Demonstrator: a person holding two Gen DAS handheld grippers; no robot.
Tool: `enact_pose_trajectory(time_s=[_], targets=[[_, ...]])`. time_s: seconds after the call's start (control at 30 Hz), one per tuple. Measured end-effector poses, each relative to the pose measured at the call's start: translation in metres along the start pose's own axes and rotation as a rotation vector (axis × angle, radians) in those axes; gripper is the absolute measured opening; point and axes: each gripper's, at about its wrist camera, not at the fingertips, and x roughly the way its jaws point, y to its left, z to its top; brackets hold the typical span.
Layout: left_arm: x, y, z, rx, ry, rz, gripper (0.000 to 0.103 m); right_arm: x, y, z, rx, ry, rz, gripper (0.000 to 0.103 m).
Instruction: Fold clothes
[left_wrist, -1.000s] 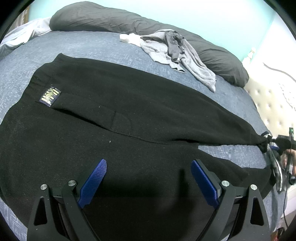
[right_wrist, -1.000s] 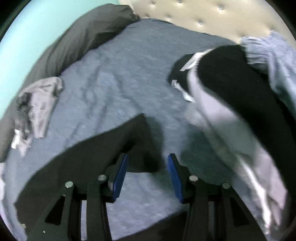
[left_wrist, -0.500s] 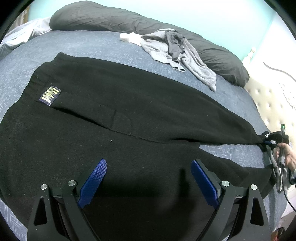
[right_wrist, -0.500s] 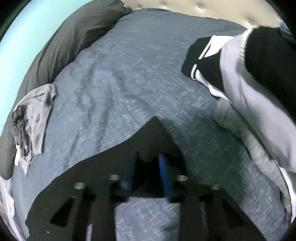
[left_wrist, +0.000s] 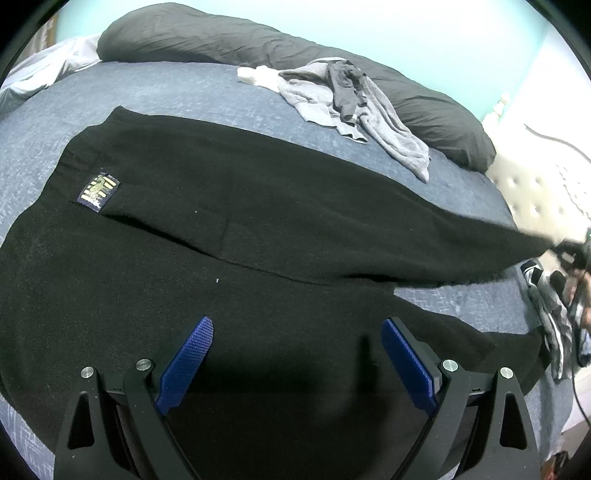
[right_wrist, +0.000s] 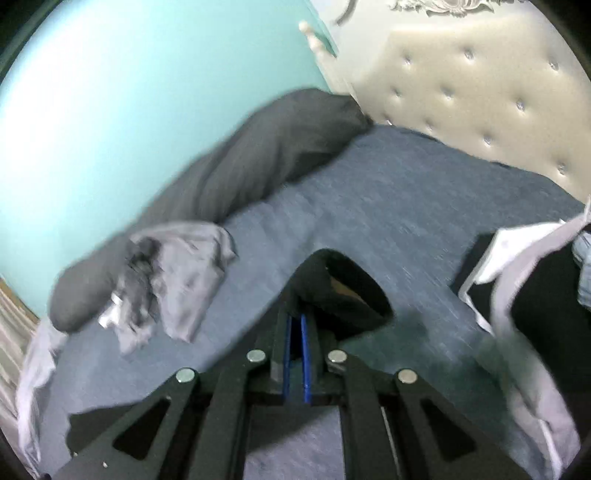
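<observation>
At the trouser hem, your right gripper was clamped on cloth, best lifted evenly; left gripper stood released.

The left gripper hovers with its blue pads spread wide and pointing toward 12 o'clock, while the right gripper is clamped on cloth.

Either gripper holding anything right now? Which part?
Right gripper is shut on the black pants, pinching the cuff end of one leg. Left gripper is open above the pants, holding nothing.
</observation>
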Motion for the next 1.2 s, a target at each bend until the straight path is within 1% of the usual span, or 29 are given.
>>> enact_pose_trajectory(time_s=[0.07,0.13,0.27,0.3,0.4,0.6,0.7,0.83,0.9,0.93,0.97,1.07,1.13,1.2], targets=[[0.000,0.000,0.000,0.001,0.000,-0.001,0.095,0.020,-0.019,-0.017,0.031,0.098,-0.079,0.004],[0.000,0.000,0.001,-0.001,0.000,0.000,0.095,0.036,-0.033,-0.035,0.030,0.170,-0.142,0.004],[0.001,0.001,0.001,-0.003,0.003,0.002,0.095,0.053,-0.055,-0.063,0.055,0.258,-0.196,0.004],[0.002,0.000,0.001,-0.002,0.003,0.003,0.095,0.056,-0.059,-0.067,0.054,0.269,-0.201,0.004],[0.001,-0.001,0.000,0.003,0.003,0.006,0.095,0.055,-0.061,-0.067,0.046,0.255,-0.196,0.004],[0.001,0.000,0.000,0.003,0.003,0.006,0.095,0.057,-0.057,-0.055,0.039,0.205,-0.190,0.004],[0.001,0.000,-0.001,0.003,0.005,0.006,0.095,0.062,-0.058,-0.057,0.024,0.225,-0.210,0.004],[0.002,-0.001,0.000,0.003,0.005,0.007,0.095,0.063,-0.064,-0.060,0.056,0.232,-0.205,0.005],[0.002,-0.001,0.000,0.003,0.005,0.007,0.095,0.060,-0.066,-0.059,0.069,0.235,-0.208,0.015],[0.002,-0.001,0.000,0.004,0.005,0.007,0.095,0.058,-0.066,-0.057,0.056,0.238,-0.231,0.027],[0.002,-0.002,-0.001,0.004,0.005,0.007,0.095,0.054,-0.064,-0.056,0.039,0.235,-0.244,0.034],[0.003,-0.003,-0.001,0.006,0.006,0.009,0.095,0.043,-0.058,-0.053,-0.023,0.218,-0.255,0.035],[0.003,-0.004,-0.002,0.010,0.006,0.010,0.095,0.034,-0.056,-0.049,-0.045,0.187,-0.259,0.036],[0.003,-0.005,-0.003,0.014,0.007,0.011,0.095,0.033,-0.060,-0.045,-0.016,0.172,-0.246,0.036]])
